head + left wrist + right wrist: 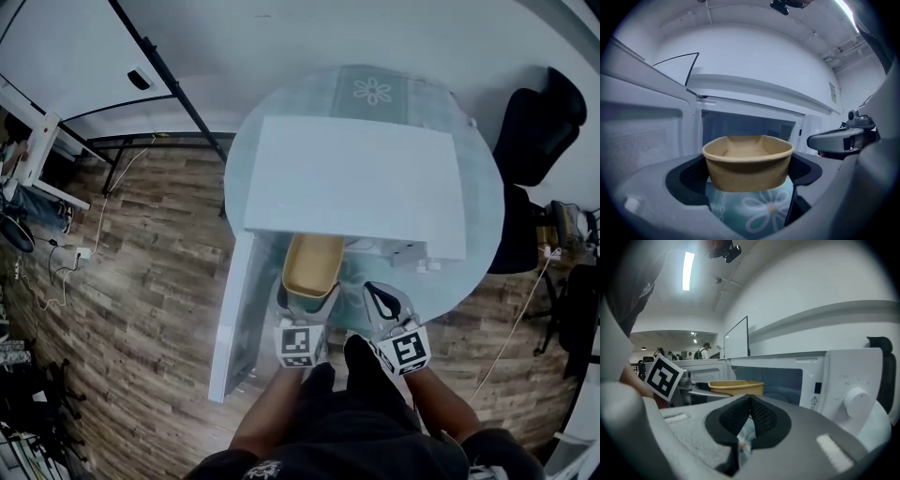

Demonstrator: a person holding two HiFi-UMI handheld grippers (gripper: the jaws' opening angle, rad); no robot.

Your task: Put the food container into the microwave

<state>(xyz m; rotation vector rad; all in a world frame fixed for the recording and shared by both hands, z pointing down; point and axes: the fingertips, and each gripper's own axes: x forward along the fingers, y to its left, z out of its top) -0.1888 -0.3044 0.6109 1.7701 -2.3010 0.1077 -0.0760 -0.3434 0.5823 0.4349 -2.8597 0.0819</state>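
Your left hand-held gripper is clamped on the tan food container, one pad on each side wall. It holds the container level at the mouth of the open white microwave, clear of the tabletop. In the head view the microwave's top cuts off the container's far end. The door stands swung out to the left.

Your right hand-held gripper has its jaws pressed together on nothing, just right of the container.

Little print can be read. Only the right gripper view shows the control panel: a warning triangle sticker and a round knob whose markings are too small to make out. That view also catches the container's rim and the left gripper's marker cube.

The left gripper view looks past the container into the dim cavity, with a flower-patterned cloth below it.
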